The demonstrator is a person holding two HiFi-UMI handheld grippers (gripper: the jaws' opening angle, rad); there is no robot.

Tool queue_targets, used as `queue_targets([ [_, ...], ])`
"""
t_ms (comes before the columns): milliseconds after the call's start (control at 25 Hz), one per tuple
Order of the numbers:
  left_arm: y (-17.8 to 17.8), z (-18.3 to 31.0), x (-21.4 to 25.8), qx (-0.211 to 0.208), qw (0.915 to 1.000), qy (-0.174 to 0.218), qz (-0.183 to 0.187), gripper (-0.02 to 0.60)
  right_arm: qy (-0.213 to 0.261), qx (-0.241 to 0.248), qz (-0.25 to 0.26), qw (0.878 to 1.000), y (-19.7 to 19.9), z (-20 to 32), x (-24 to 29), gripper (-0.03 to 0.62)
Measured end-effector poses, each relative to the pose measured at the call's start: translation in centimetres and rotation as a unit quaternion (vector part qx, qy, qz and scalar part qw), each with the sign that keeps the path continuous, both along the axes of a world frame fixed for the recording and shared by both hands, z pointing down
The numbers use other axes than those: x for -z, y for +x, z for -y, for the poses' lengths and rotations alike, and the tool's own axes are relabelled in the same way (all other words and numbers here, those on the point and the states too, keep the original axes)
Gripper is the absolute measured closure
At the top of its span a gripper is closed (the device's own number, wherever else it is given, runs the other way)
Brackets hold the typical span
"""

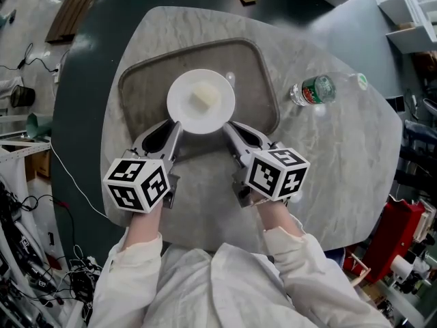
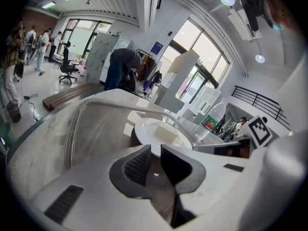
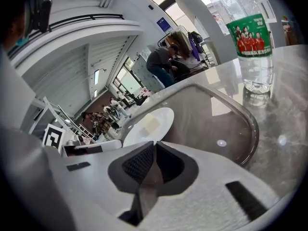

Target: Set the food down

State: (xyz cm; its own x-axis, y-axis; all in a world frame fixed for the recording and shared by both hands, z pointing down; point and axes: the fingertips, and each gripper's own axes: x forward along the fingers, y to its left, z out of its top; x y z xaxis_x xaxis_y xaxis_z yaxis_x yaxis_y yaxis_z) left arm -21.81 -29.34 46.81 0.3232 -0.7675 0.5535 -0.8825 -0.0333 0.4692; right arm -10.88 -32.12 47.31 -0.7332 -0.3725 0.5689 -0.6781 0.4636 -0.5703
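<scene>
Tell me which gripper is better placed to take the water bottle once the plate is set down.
Right. The water bottle stands off the tray's right side, nearest the right gripper. The left gripper sits across the plate from it. Both grippers hold the plate's rim now.

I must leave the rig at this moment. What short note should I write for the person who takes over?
Left gripper: fingers shut on the near-left rim of the plate.
Right gripper: fingers shut on the near-right rim of the same plate.
Food: a pale block in the middle of the plate, over the tray.
Done: the plate is held over the tray.
Left: I cannot tell if it rests there yet. Lower it until it does, then open both.
</scene>
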Motion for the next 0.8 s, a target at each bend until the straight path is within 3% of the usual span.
queue_targets([
  [360,0.8,0.0,-0.1,-0.020,0.9997,-0.001,0.013,0.517,0.011,-0.005,-0.020,1.000,0.3,0.1,-0.3,0.579],
  [800,-0.4,-1.3,0.8,-0.006,0.9999,0.010,0.005,0.517,0.037,-0.029,-0.019,0.999,1.2,-0.3,1.0,0.579],
])
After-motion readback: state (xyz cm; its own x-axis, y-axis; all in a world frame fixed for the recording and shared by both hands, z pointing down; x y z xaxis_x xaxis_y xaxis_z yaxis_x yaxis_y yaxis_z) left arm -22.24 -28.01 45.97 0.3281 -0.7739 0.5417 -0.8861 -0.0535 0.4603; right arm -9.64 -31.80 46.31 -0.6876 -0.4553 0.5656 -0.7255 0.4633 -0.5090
